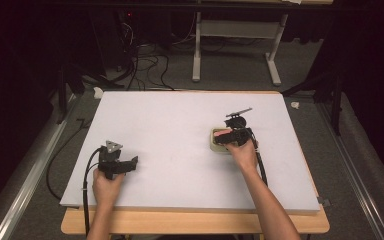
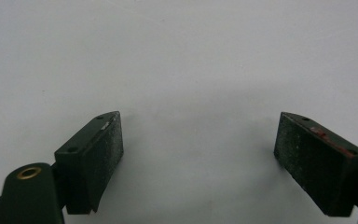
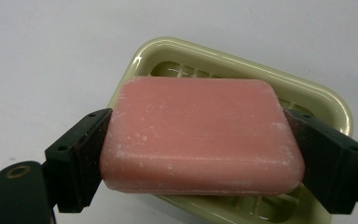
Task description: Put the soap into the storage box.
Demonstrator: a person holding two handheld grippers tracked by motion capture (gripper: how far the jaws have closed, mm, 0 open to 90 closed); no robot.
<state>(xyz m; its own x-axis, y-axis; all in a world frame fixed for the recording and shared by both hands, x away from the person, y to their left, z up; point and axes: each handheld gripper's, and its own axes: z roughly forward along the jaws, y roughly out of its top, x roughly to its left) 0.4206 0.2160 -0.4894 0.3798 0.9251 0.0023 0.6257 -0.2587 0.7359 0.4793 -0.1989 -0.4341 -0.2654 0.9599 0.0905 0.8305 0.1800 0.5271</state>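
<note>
Pink soap bar (image 3: pixel 200 135), white-flecked, round-cornered

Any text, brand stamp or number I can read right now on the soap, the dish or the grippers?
None readable.
Pink soap bar: the upper face shows scuffs and white flecks, no stamp.
Pale green soap dish: plain rim, no label.
Right gripper, jaws shut on the bar: no markings.
Left gripper, jaws open over the white table: no markings.

A white board (image 1: pixel 180 150) tops a wooden table (image 1: pixel 195 222) — grey carpet (image 1: pixel 230 75), tangled cables (image 1: pixel 145 65), dark surroundings.
</note>
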